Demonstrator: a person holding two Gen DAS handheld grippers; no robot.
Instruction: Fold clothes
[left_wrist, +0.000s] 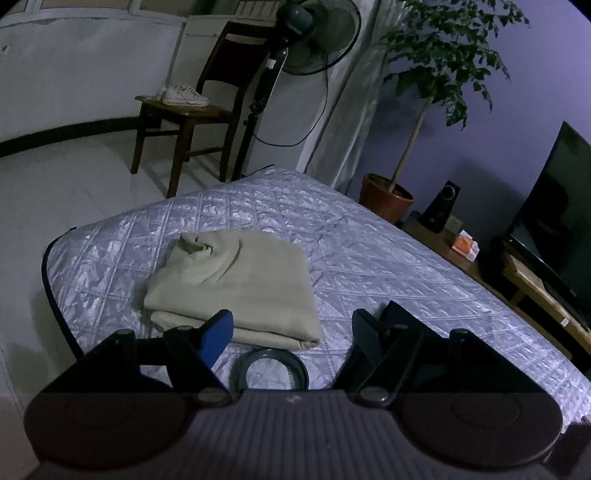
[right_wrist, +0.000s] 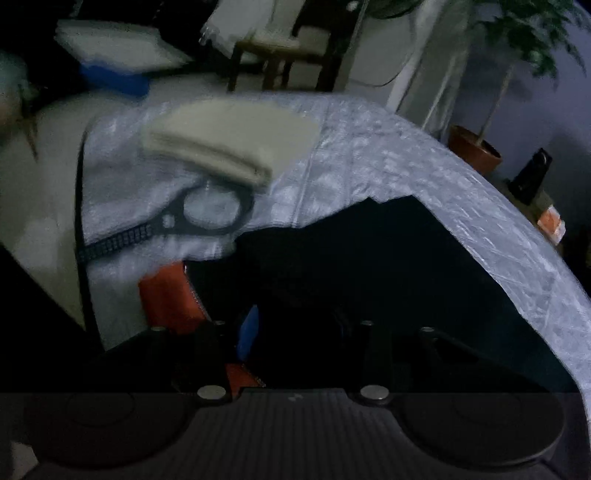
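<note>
A folded beige garment (left_wrist: 236, 280) lies near the corner of the quilted silver bed cover (left_wrist: 369, 258). My left gripper (left_wrist: 291, 332) hovers just short of its near edge, open and holding nothing. The blue pad on its left finger (left_wrist: 218, 336) overlaps that edge. In the blurred right wrist view the beige garment (right_wrist: 229, 140) sits farther off, and a dark garment (right_wrist: 369, 258) spreads in front of my right gripper (right_wrist: 299, 336). Its jaws stand partly apart against the dark cloth, and any grip is lost in the dark.
A black ring (left_wrist: 269, 369) with a strap lies on the bed between the beige garment and the grippers. Something red-orange (right_wrist: 166, 295) sits by the right gripper's left finger. Beyond the bed stand a wooden chair (left_wrist: 184, 122), a fan (left_wrist: 317, 37), a potted plant (left_wrist: 388, 195) and a TV (left_wrist: 554, 229).
</note>
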